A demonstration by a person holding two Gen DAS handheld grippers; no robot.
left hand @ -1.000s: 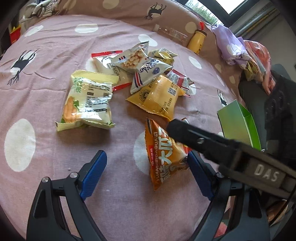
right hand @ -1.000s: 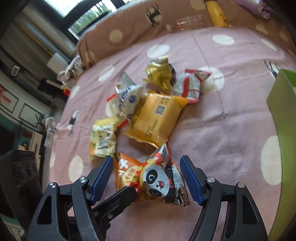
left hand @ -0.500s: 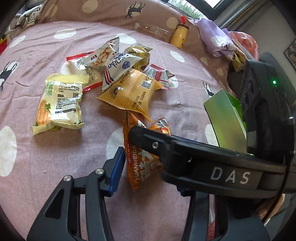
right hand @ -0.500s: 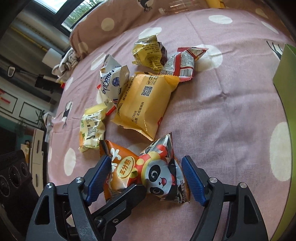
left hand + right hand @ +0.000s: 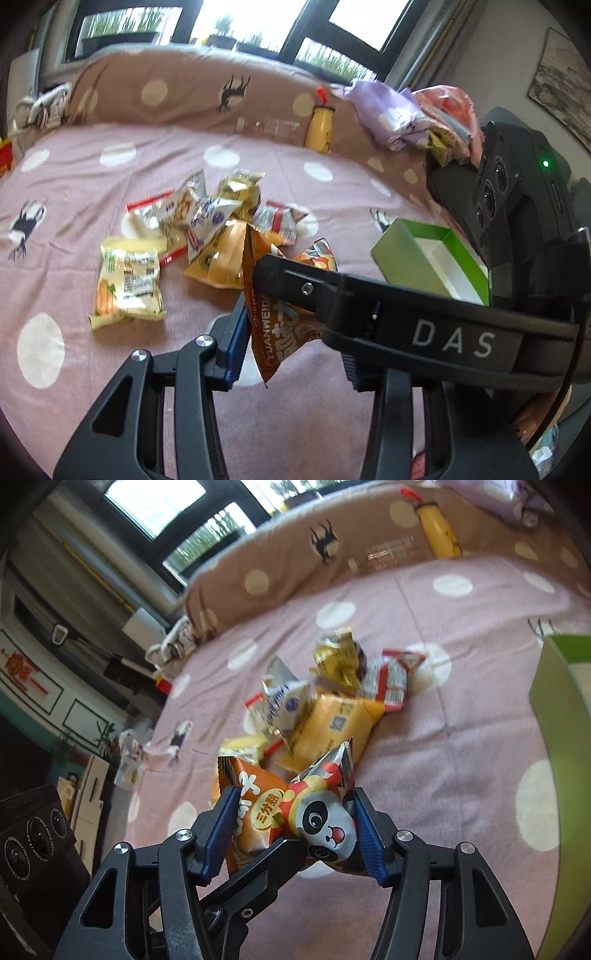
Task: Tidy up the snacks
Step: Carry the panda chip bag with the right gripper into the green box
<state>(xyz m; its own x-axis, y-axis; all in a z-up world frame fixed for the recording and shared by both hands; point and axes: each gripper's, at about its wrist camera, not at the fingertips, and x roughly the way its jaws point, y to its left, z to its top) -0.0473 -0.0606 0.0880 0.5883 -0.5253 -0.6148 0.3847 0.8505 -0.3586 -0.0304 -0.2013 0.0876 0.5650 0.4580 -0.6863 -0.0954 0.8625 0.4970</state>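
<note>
Packet now clear of bedspread.

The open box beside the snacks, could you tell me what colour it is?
The box is bright green outside, white inside; the left wrist view shows it best.

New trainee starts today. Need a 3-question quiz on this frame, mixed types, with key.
1. True or false: both grippers hold the same orange packet.
2. What is inside the green box? A) snacks B) a bottle C) nothing visible
3. Fill in: the yellow bottle leans against the ____.

Key
1. True. The left gripper and the right gripper both clamp it, jaws closing.
2. C
3. Pillow
</note>
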